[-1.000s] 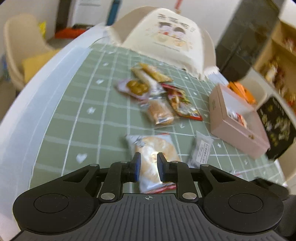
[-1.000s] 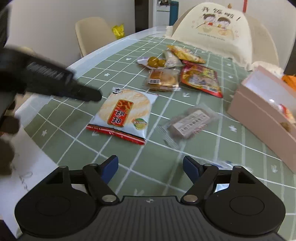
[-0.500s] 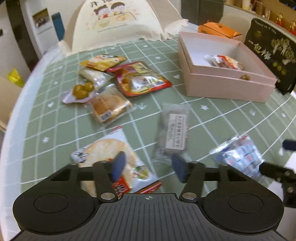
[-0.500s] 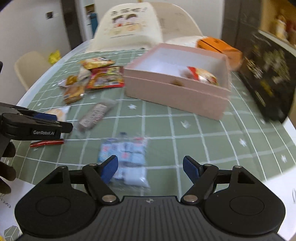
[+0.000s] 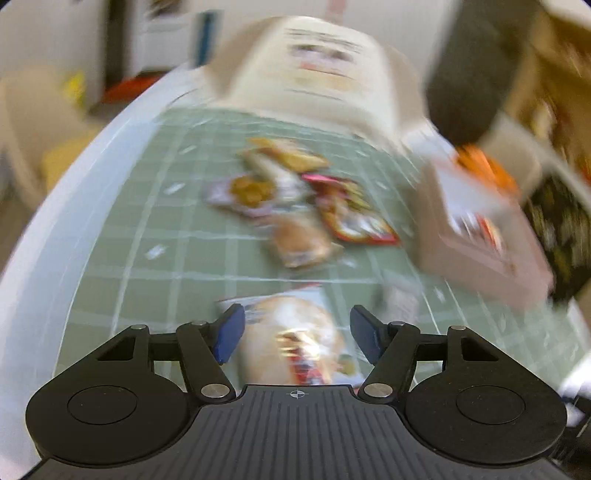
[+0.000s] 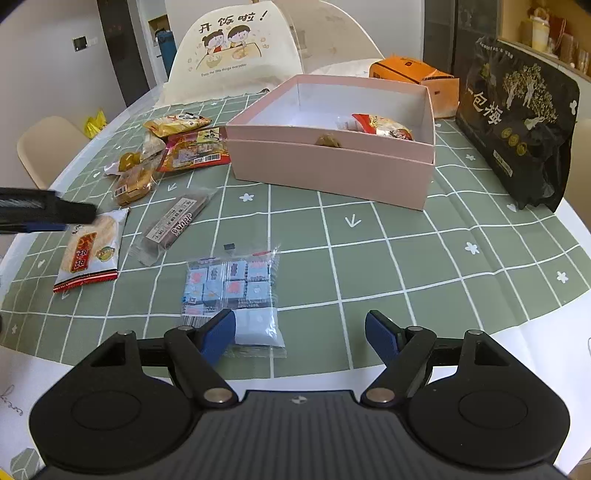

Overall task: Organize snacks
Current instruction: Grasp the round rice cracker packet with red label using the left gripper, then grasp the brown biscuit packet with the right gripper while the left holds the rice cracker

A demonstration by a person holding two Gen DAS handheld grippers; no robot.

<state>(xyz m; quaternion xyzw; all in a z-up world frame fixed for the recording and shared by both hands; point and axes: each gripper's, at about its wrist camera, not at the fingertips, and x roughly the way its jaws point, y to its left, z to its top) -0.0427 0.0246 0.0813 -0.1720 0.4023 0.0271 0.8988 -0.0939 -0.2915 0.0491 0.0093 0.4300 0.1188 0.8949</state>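
White table (image 6: 524, 343) with a green grid-pattern tablecloth (image 6: 406, 258), small white flowers printed on it. Cream chair (image 6: 48, 147) at left, a yellow bag (image 6: 95, 123) beside it on the floor. Another pale chair (image 6: 332, 33) at the far end behind a cream cartoon-print cover (image 6: 232, 51). White walls, dark door frame (image 6: 118, 48), wooden shelf (image 6: 546, 33) at right. Soft daylight.

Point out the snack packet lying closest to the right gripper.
The clear packet of small blue-and-white wrapped candies, right in front of the right gripper. The rice cracker packet and brown bar lie farther away.
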